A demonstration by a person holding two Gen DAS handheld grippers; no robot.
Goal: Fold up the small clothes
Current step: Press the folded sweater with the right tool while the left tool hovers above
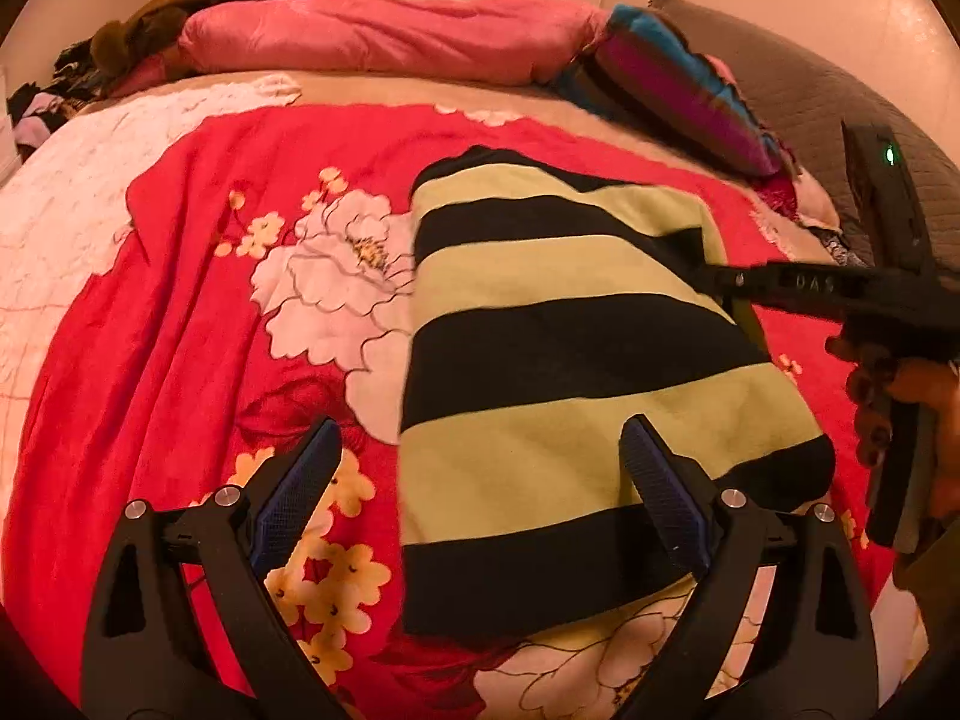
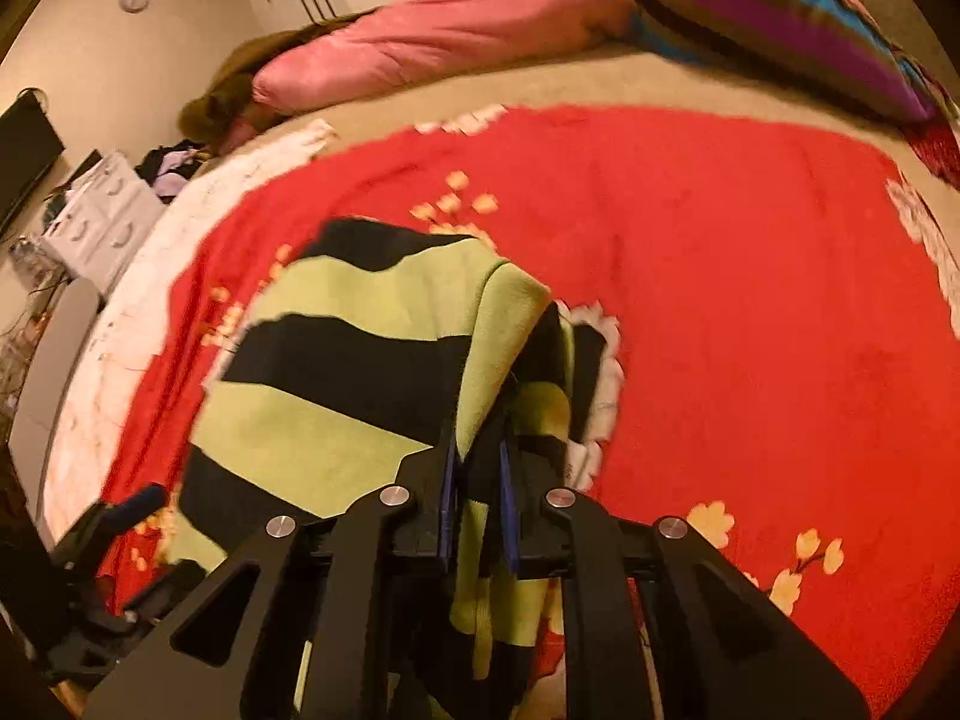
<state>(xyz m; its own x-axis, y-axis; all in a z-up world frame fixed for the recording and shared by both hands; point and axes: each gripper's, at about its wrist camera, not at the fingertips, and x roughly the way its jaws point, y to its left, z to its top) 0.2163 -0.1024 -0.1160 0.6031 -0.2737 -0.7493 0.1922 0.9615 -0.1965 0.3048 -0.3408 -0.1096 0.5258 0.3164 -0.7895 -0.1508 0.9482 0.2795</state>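
The garment point(image 1: 576, 372), striped black and pale green, lay on the red floral blanket point(image 1: 198, 312) and served as the reference point for all positions below. In the left wrist view it ran lengthwise away from the camera, its near end between the two fingers of the left gripper point(image 1: 480, 480).

That gripper stood wide open and held nothing. Its left pad point(image 1: 294, 498) was over the blanket beside the garment; its right pad point(image 1: 660, 498) was over the garment's near stripes. Contact with the cloth could not be determined.

The right gripper point(image 2: 477, 480) was closed on a fold of the garment at its right edge. In the right wrist view the gripped cloth was lifted into a ridge and draped down between the blue pads point(image 2: 447, 492). From the left wrist view the right gripper point(image 1: 714, 279) reached the garment from the right, with a hand point(image 1: 900, 402) on its handle.

Beyond the garment's far end lay a pink pillow point(image 1: 384, 36). A multicoloured striped cushion point(image 1: 678, 84) lay beyond and to its right. A large white flower print point(image 1: 330, 276) on the blanket sat just left of the garment.
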